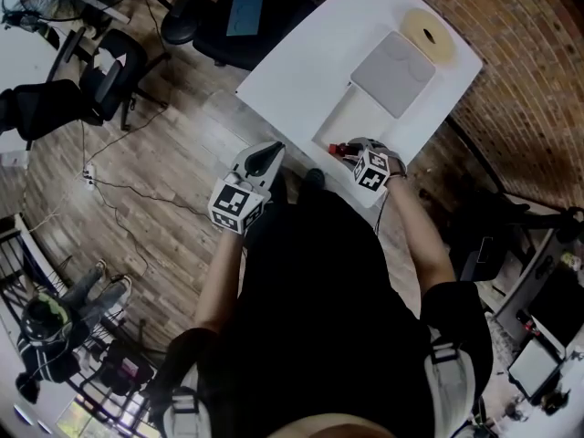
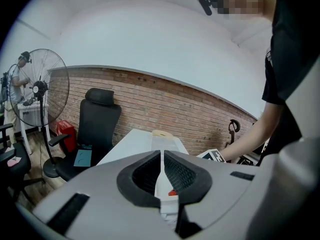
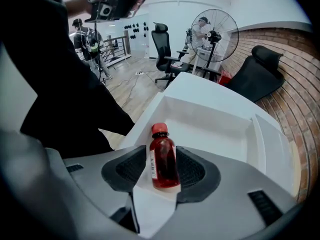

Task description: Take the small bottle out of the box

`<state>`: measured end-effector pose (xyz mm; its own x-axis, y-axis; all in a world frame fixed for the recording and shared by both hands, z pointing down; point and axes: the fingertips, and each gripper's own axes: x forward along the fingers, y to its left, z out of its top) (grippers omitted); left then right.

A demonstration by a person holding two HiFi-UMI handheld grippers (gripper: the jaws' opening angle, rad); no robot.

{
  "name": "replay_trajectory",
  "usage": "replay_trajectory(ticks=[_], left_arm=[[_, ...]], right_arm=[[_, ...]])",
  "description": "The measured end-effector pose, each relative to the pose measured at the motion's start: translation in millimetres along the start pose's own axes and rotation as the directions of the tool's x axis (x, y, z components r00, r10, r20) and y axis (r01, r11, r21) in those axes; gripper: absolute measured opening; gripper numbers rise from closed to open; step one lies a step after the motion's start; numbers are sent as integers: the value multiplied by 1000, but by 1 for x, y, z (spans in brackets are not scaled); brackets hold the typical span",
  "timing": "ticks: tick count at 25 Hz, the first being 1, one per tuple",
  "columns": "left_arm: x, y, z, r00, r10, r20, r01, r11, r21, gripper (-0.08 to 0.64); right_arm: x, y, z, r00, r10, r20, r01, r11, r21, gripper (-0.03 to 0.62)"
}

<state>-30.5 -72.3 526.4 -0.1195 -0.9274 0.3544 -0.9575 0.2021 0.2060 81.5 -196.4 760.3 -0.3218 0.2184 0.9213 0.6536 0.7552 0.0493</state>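
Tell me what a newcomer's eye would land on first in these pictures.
The small red bottle draws the eye first. It sits between the open jaws of the right tool, at the near corner of the open white box. Next comes the white table, bright against the wooden floor and the brick wall, with a grey flat panel and a beige roll at its far end.
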Motion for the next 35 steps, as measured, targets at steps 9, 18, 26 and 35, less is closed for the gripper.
replay_trajectory(ticks=[9, 18, 26, 35], left_arm=[[-5, 2, -1, 1000, 20, 2, -20, 1000, -12, 35], [-11, 6, -3, 999, 33, -1, -33, 999, -14, 35], [-12, 9, -5, 1000, 30, -9, -30, 999, -16, 35], [-6, 7, -1, 1000, 19, -13, -19, 1000, -7, 35]], right_arm=[[5, -7, 0, 1000, 4, -21, -5, 1000, -23, 192], [14, -12, -2, 997, -27, -72, 20, 995, -100, 212], [19, -11, 0, 994, -7, -108, -5, 994, -110, 227], [21, -8, -3, 990, -2, -143, -19, 989, -145, 225]])
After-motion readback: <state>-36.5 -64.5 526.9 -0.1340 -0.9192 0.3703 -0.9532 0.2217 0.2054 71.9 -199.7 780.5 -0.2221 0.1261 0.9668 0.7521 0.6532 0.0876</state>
